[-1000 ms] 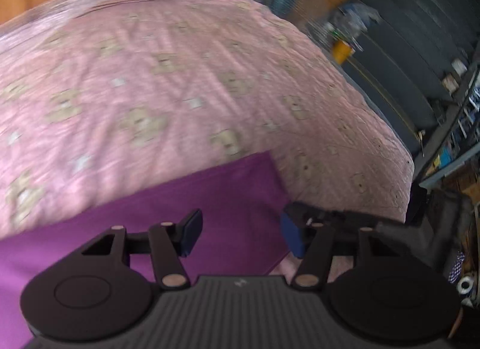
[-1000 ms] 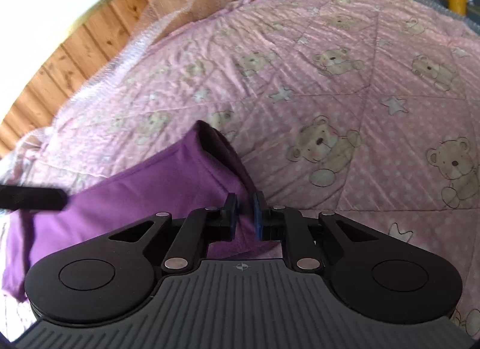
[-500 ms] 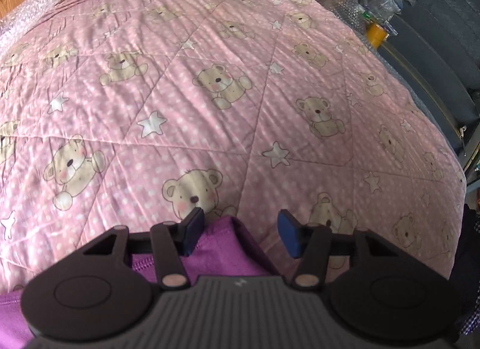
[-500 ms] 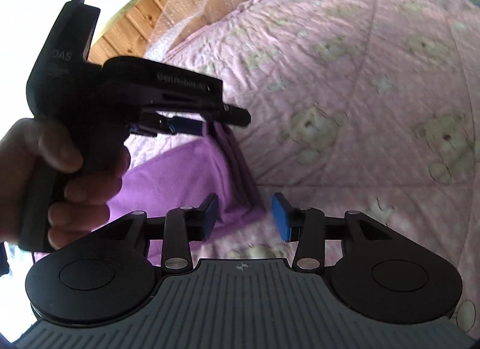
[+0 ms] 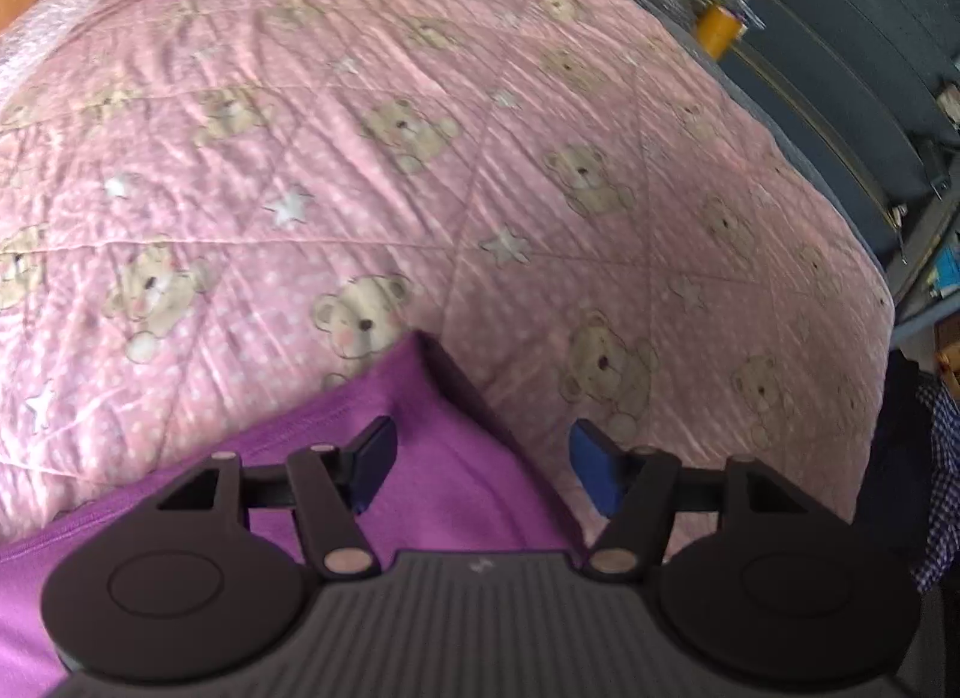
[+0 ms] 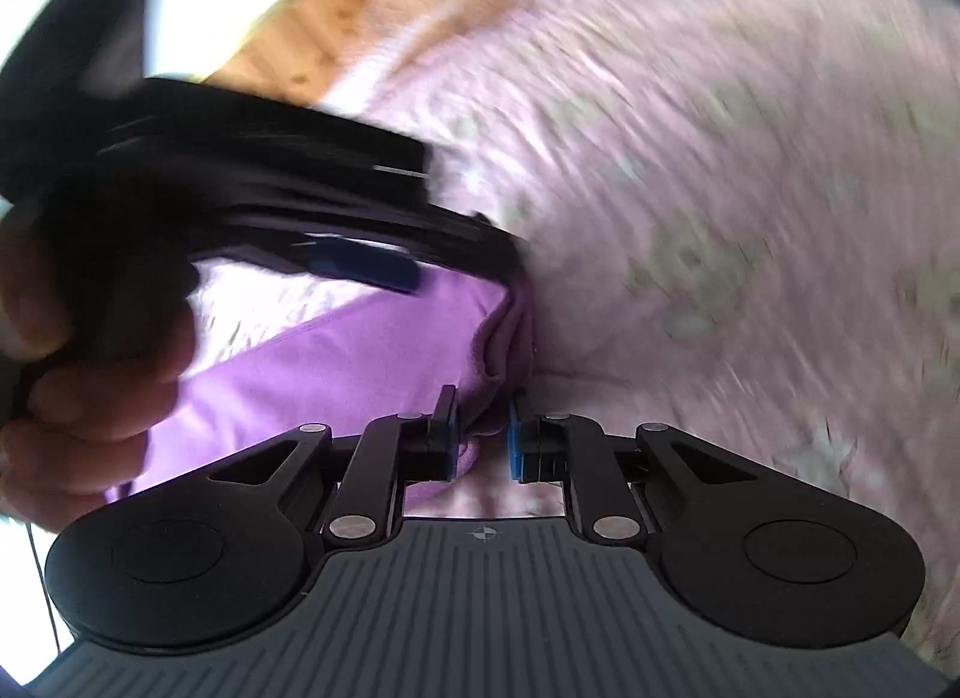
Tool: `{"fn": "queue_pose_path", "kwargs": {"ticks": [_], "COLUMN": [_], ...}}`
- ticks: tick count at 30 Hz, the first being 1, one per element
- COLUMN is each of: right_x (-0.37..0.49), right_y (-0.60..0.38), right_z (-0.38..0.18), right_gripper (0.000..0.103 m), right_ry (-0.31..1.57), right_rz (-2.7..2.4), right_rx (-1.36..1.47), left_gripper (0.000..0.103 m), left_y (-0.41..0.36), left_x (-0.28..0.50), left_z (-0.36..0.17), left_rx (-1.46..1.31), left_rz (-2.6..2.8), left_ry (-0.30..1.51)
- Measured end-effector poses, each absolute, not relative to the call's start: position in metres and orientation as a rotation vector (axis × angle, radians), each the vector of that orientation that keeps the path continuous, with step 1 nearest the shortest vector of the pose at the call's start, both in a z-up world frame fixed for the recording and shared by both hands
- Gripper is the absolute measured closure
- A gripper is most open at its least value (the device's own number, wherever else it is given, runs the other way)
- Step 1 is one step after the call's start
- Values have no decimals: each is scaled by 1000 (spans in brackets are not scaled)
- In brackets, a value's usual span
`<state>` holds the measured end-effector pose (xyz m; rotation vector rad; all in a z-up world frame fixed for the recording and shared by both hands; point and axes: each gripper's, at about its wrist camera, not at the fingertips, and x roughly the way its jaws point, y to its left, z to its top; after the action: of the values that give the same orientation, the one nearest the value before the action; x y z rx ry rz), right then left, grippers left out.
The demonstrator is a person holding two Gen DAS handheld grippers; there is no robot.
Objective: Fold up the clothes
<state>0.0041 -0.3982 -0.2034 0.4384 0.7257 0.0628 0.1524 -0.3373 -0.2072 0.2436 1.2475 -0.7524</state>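
The purple garment (image 5: 432,494) lies on the bed's pink teddy-bear quilt (image 5: 420,158), soft, light and limp, apt to sag. The left gripper (image 5: 480,458) hovers over its corner, jaws wide apart. The right gripper (image 6: 483,440) has jaws nearly together around a bunched edge (image 6: 498,350); whether they pinch it I cannot tell. A doubled edge looks the best hold.

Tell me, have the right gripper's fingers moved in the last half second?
Yes. The right gripper has closed: its fingers, spread wide before, now nearly meet around the purple cloth's corner.
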Motion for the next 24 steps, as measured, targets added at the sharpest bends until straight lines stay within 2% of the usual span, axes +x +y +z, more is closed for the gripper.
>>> {"fn": "queue_pose_path", "kwargs": {"ticks": [2, 3, 4, 6, 10, 11, 12, 15, 21, 24], "right_x": [0, 0, 0, 0, 2, 1, 0, -2, 13, 26], "right_y": [-382, -376, -370, -362, -356, -355, -353, -347, -314, -285], "right_z": [-192, -190, -188, -188, -186, -183, -179, -166, -162, -173], "right_gripper": [90, 90, 90, 90, 86, 73, 68, 60, 59, 59], "right_ry": [697, 692, 688, 684, 674, 662, 645, 598, 644, 713], "right_rz": [89, 102, 115, 134, 175, 188, 210, 280, 341, 360], "right_rx": [359, 331, 305, 296, 328, 347, 365, 408, 398, 352], "left_gripper": [39, 49, 79, 90, 92, 92, 92, 92, 92, 92], "left_y": [-339, -338, -335, -327, -287, -269, -248, -182, -55, -39], "left_x": [149, 147, 146, 144, 148, 150, 153, 161, 177, 174], "left_z": [-211, -212, -212, -211, -187, -179, -172, -151, -189, -198], "left_rx": [281, 312, 329, 348, 255, 210, 158, 8, -207, -269], "left_rz": [-751, -734, -719, -693, -670, -653, -633, -559, -390, -389], "left_ry": [1248, 1236, 1224, 1202, 1141, 1131, 1124, 1110, 1186, 1177]}}
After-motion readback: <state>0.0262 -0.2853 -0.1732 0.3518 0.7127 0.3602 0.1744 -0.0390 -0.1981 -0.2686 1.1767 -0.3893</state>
